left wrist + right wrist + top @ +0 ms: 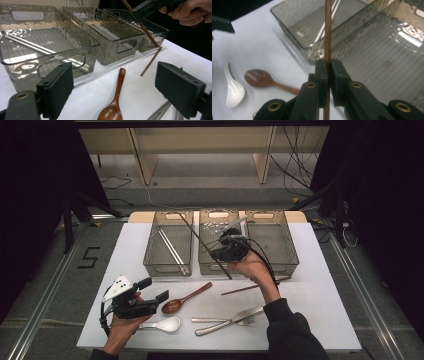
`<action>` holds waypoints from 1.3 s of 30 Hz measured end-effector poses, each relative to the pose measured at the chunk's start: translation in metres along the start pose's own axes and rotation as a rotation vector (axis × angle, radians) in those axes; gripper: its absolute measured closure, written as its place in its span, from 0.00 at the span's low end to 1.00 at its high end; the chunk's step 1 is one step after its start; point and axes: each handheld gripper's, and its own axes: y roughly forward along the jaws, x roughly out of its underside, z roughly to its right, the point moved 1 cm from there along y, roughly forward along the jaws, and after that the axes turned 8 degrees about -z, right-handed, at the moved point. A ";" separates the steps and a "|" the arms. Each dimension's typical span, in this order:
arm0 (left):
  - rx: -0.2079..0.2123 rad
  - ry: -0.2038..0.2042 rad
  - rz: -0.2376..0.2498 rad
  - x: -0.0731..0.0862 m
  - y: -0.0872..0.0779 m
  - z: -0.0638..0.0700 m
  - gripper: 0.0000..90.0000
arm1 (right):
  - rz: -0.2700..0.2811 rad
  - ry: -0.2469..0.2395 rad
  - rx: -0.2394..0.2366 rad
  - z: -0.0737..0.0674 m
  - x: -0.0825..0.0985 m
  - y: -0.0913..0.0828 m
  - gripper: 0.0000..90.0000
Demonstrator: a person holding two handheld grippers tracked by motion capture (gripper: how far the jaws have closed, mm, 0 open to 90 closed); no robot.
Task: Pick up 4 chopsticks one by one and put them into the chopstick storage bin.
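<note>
— Pinching a brown chopstick (327,37) tight, the right gripper (328,65) has its two jaws pressed flat on the stick. See it?

— Yes. From above, the right gripper (227,247) is over the middle bin (218,265), and the stick slants up to the left, across to the left bin (169,266).

— What about the other claw?

— The left gripper (113,90) is wide open — nothing sits between its jaws. It is low near the front left of the table (320,310), held in the left hand (122,322).

— What is close to it?

— A brown spoon (113,105) lies just ahead of it, bowl toward us. A white spoon (162,324) lies beside the hand.

— And farther out?

— A second brown stick (150,61) lies flat on the table, in front of the right bin (292,251). A knife (230,319) and a fork (227,321) lie crossed near the front edge.

— Anything in the bins?

— Two silver sticks (32,47) lie in the left bin, side by side. Small pale bits lie at the far end of the middle bin — I cannot tell what they are.
</note>
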 end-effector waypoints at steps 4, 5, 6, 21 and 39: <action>0.001 0.000 0.000 0.000 -0.001 0.000 0.16 | 0.014 0.012 -0.012 -0.002 -0.013 0.007 0.95; 0.002 -0.001 0.000 0.000 0.000 0.000 0.16 | 0.016 0.017 -0.013 -0.003 -0.016 0.009 0.95; 0.001 -0.001 0.001 0.000 0.000 0.000 0.16 | 0.018 0.013 -0.010 -0.003 -0.019 0.011 0.95; 0.005 -0.001 0.002 0.000 -0.001 0.000 0.16 | 0.055 0.086 -0.033 -0.004 -0.051 0.034 0.95; 0.008 -0.004 0.010 -0.001 -0.001 0.000 0.16 | 0.083 0.107 -0.024 -0.010 -0.081 0.057 0.95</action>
